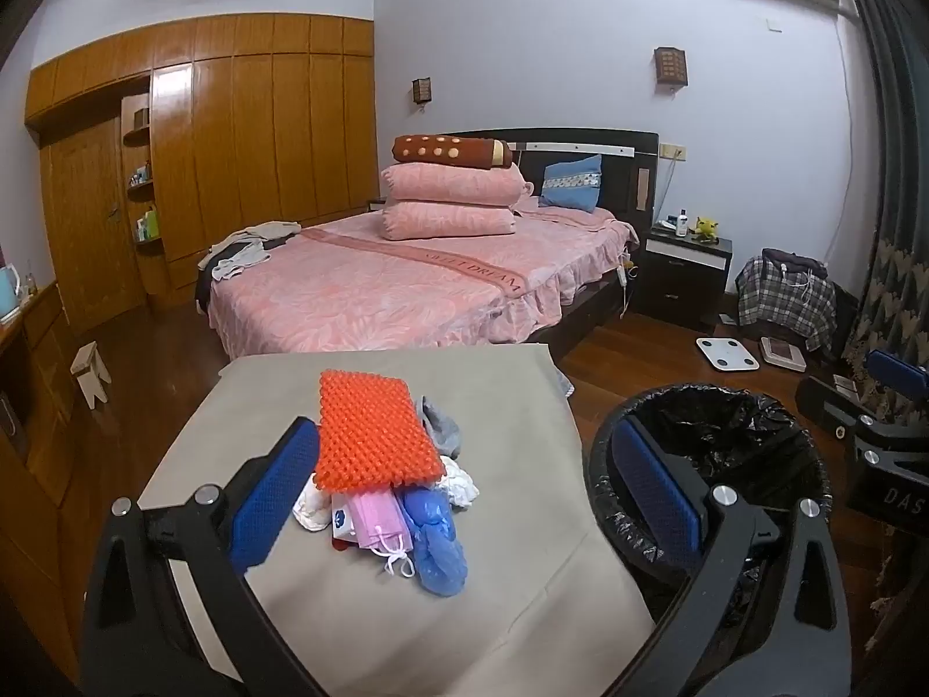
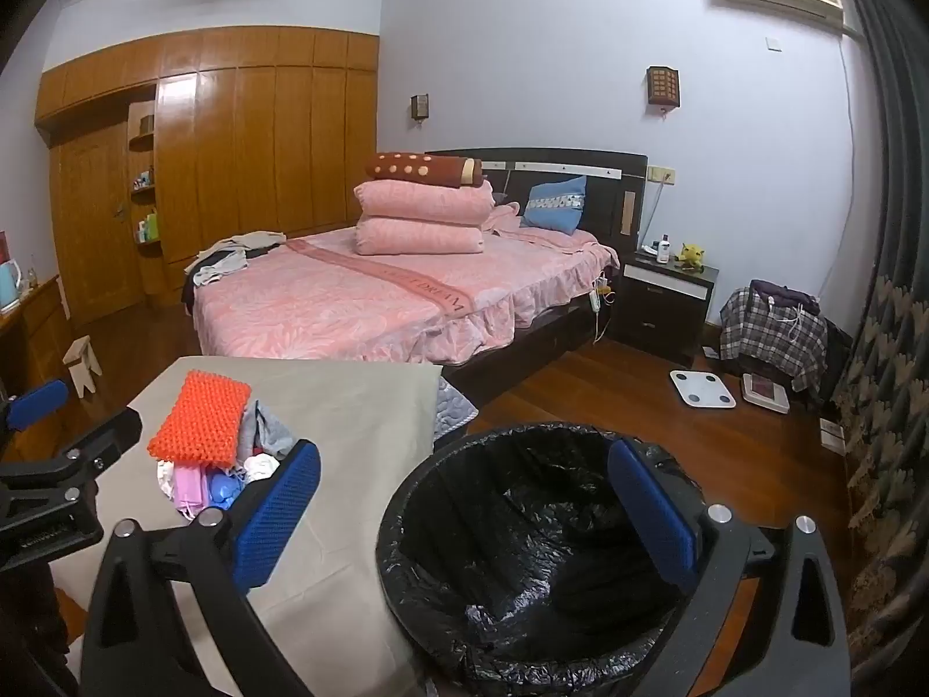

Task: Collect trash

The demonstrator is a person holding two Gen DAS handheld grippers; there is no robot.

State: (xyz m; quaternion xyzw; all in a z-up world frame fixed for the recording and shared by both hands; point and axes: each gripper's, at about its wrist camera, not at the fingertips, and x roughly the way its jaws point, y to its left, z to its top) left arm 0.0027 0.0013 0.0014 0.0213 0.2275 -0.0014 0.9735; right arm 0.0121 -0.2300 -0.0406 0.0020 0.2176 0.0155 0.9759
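A pile of trash lies on a beige-covered table [image 1: 511,569]: an orange bumpy pad [image 1: 371,430], a pink face mask [image 1: 377,525], a blue plastic glove [image 1: 435,546], white tissue [image 1: 461,482] and a grey cloth [image 1: 444,427]. The pile also shows in the right wrist view [image 2: 215,464]. A black bin with a black liner [image 2: 522,546] stands right of the table. My left gripper [image 1: 464,499] is open and empty, over the pile's near right side. My right gripper [image 2: 464,511] is open and empty, above the bin's left rim.
A bed with pink bedding [image 1: 406,273] stands behind the table. A white scale [image 1: 727,354] lies on the wooden floor. A dark nightstand [image 1: 679,273], a plaid-covered heap [image 1: 784,296] and a curtain [image 1: 894,290] are at the right. Wooden wardrobes [image 1: 232,145] line the left.
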